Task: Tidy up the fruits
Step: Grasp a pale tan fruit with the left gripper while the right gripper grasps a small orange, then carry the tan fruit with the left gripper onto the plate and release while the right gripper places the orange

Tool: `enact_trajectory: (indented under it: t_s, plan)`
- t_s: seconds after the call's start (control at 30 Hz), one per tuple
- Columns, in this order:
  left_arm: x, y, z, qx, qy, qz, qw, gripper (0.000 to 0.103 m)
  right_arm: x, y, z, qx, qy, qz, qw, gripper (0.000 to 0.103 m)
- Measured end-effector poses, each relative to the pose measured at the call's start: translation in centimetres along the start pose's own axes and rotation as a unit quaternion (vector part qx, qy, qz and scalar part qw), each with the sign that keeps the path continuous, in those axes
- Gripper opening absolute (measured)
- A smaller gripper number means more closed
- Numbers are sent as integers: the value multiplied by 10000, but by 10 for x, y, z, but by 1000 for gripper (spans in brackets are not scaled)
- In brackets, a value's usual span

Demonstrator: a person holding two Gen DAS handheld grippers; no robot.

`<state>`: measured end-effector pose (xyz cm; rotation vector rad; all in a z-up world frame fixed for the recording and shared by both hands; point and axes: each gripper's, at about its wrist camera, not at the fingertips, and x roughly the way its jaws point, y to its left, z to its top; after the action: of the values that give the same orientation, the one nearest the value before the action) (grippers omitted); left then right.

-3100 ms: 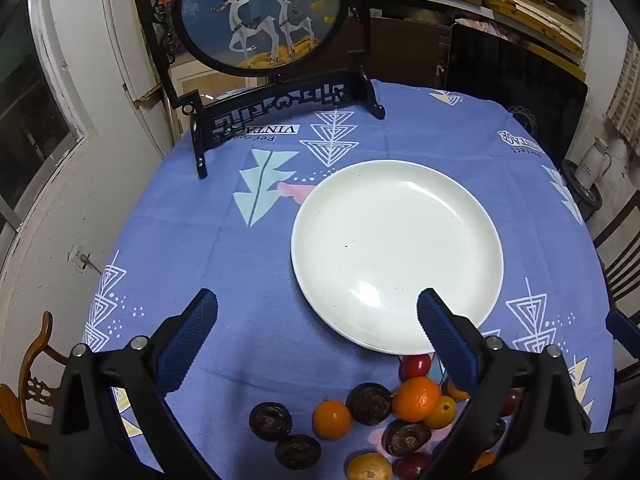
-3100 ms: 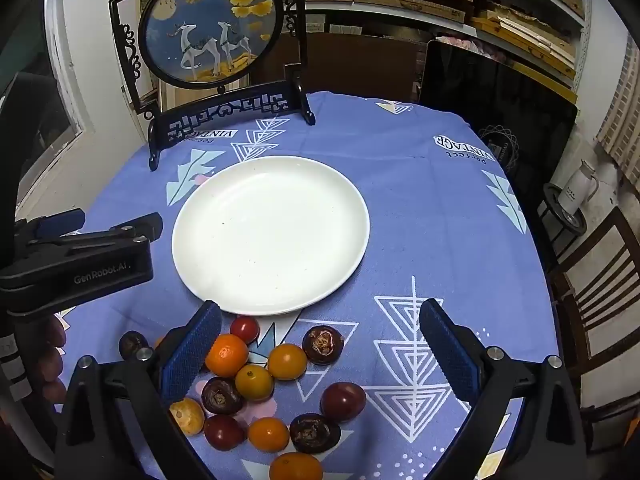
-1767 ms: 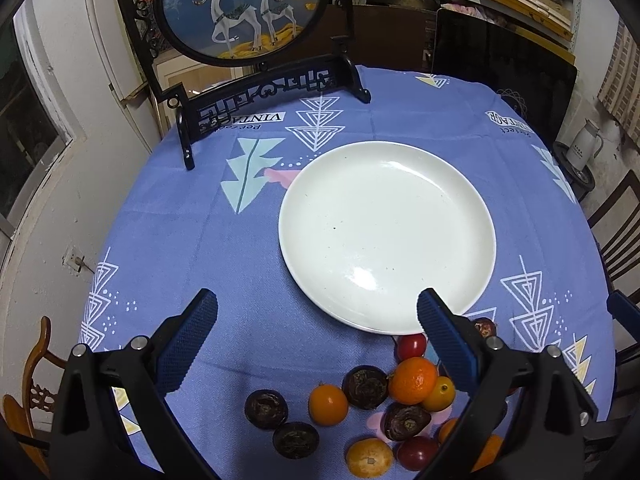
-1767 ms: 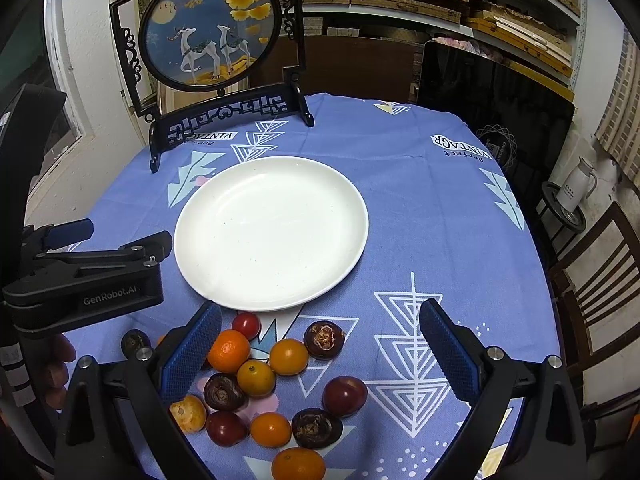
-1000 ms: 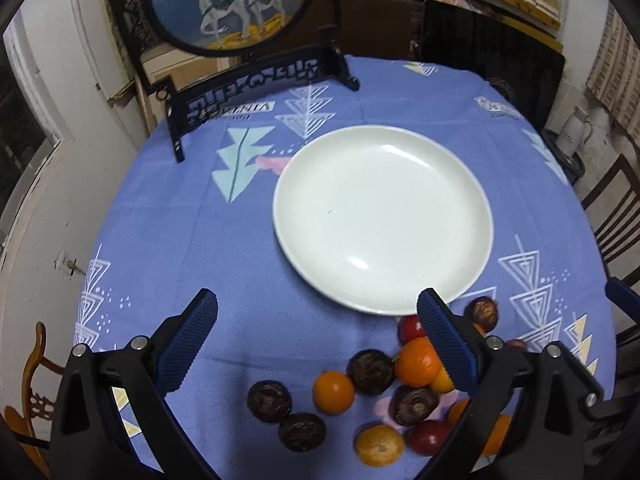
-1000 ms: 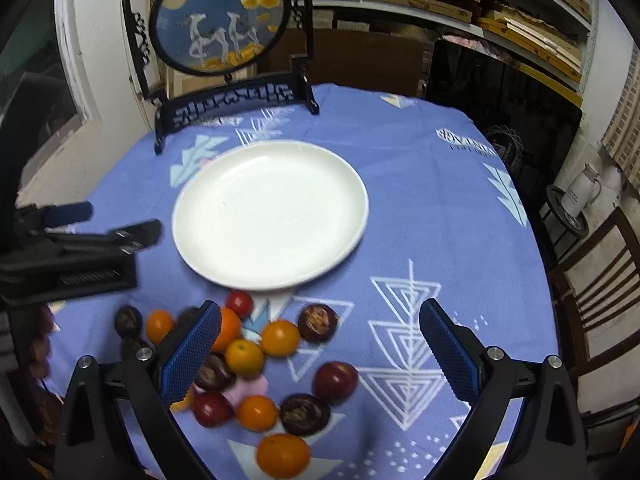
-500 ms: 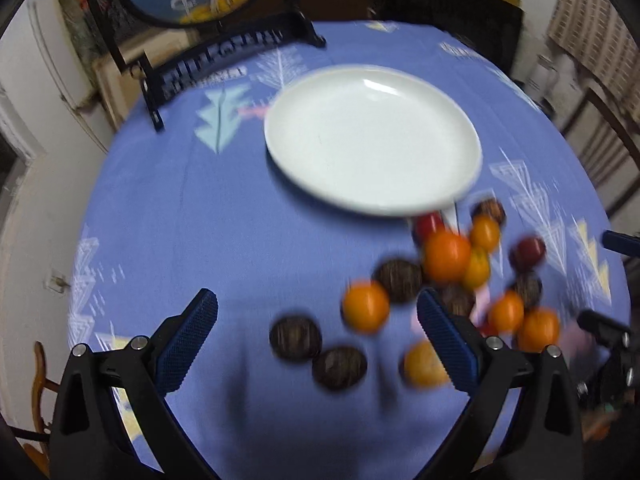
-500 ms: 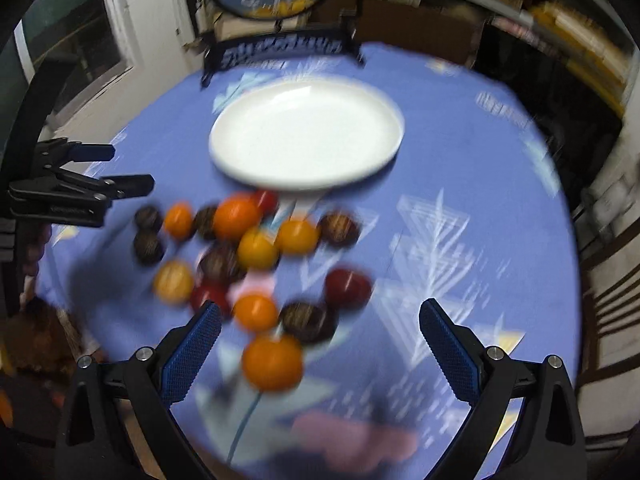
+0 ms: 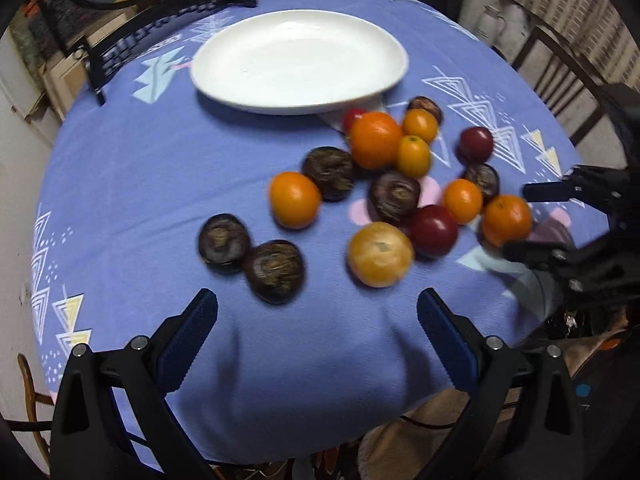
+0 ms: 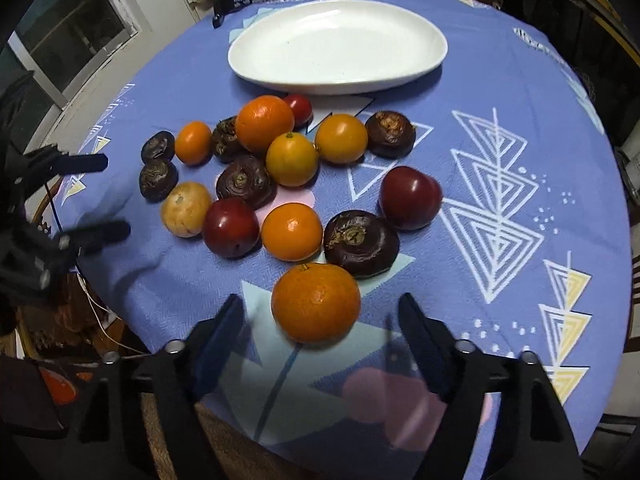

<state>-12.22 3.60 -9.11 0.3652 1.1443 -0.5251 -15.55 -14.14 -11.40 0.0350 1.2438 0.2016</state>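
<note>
A white plate (image 10: 338, 46) sits empty at the far side of a blue-clothed tabletop (image 10: 500, 152). Nearer lies a loose cluster of fruits — oranges, dark plums, brown round ones. The right hand-held gripper (image 10: 320, 316) has its jaws apart around the nearest orange (image 10: 316, 302), not touching. The left hand-held gripper (image 9: 316, 314), also apart, holds nothing. Risk: the orange sits near the tabletop's edge — a nudge could roll it off.

Bare tablecloth (image 10: 500, 128) right of tightly clustered fruits (image 10: 280, 184).
</note>
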Motion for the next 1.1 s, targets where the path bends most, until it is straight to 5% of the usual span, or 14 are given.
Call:
enact_trajectory:
  t_s: [0.03, 0.37, 0.4, 0.47, 0.53, 0.73, 0.83, 1.1]
  plan:
    - [1, -3, 1, 28, 15, -27, 10000, 98, 5, -2, 0, 69, 89, 87, 9999, 47]
    - [23, -26, 21, 557, -43, -252, 9981, 97, -2, -26, -7, 632, 93, 371, 9973, 47]
    - [25, -26, 22, 651, -29, -256, 9975, 95, -3, -29, -8, 707, 87, 384, 9967, 47]
    - [32, -26, 22, 869, 83, -289, 9958, 73, -5, -32, -10, 795, 70, 384, 9961, 47]
    - [41, -24, 22, 983, 206, -289, 9945, 66, -6, -34, -12, 799, 43, 348, 9962, 47]
    - [48, -26, 30, 1046, 252, -458, 9931, 66, -4, -29, -13, 844, 57, 350, 9958, 47]
    - [50, -27, 31, 1034, 376, -659, 9917, 42, -6, -30, -12, 849, 46, 330, 9958, 47]
    - [46, -26, 31, 909, 414, -631, 9930, 41, -13, -33, -6, 787, -21, 280, 9965, 47]
